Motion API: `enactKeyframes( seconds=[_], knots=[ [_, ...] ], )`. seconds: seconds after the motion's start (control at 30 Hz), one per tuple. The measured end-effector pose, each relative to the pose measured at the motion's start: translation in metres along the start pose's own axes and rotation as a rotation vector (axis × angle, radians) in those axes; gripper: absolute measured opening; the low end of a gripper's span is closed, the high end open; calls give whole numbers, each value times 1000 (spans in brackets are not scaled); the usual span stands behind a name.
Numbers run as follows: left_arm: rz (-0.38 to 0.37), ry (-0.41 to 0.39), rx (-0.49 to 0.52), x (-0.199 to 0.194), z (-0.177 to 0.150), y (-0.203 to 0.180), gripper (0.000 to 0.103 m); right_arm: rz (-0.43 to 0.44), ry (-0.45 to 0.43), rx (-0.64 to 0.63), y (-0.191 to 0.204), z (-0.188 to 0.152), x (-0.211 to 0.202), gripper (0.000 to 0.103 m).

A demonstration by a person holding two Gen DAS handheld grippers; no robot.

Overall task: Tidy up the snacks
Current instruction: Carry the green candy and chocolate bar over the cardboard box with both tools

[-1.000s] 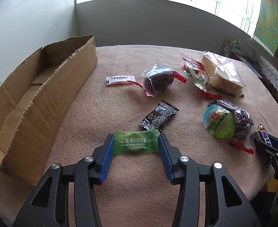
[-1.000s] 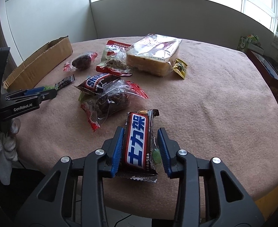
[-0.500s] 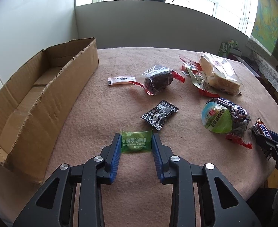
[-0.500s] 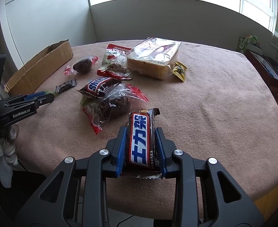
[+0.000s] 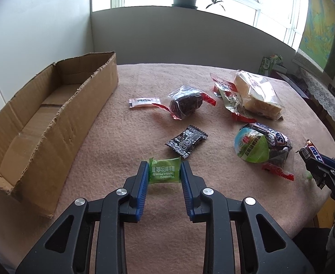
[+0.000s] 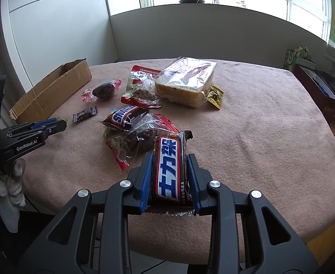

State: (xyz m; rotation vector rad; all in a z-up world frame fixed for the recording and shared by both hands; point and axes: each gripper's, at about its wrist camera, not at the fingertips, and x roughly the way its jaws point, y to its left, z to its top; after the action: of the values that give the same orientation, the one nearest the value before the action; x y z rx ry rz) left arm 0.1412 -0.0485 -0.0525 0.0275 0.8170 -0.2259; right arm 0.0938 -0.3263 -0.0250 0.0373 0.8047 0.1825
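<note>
My left gripper (image 5: 164, 171) is shut on a green plum candy (image 5: 165, 170) and holds it a little above the pink tablecloth. An open cardboard box (image 5: 53, 114) lies to its left. My right gripper (image 6: 170, 166) is shut on a brown Snickers bar (image 6: 170, 166) with Chinese lettering, lifted off the table. That bar and gripper also show at the right edge of the left wrist view (image 5: 313, 155). The left gripper shows in the right wrist view (image 6: 51, 125).
On the cloth lie a black candy (image 5: 186, 140), a white sachet (image 5: 144, 102), a dark cake in clear wrap (image 5: 185, 104), a bread loaf pack (image 5: 255, 93), a red-edged pack (image 5: 226, 91), a green jelly cup (image 5: 251, 146), another Snickers (image 6: 126, 116) and a yellow sachet (image 6: 215, 96).
Both grippers closed on their snacks, the left on the green candy and the right on the Snickers bar, and both have lifted them off the cloth.
</note>
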Motion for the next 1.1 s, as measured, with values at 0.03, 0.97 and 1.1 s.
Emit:
enactKeyframes(
  seconds=[0.03, 0.97, 1.1],
  knots=[
    [-2, -6, 1, -2, 0, -1, 27, 1, -4, 1, 0, 1, -1, 31],
    [112, -267, -232, -73, 17, 92, 26, 192, -125, -202, 147, 111, 16, 31],
    [135, -268, -265, -72, 15, 111, 26, 245, -112, -228, 179, 128, 31, 31]
  ],
)
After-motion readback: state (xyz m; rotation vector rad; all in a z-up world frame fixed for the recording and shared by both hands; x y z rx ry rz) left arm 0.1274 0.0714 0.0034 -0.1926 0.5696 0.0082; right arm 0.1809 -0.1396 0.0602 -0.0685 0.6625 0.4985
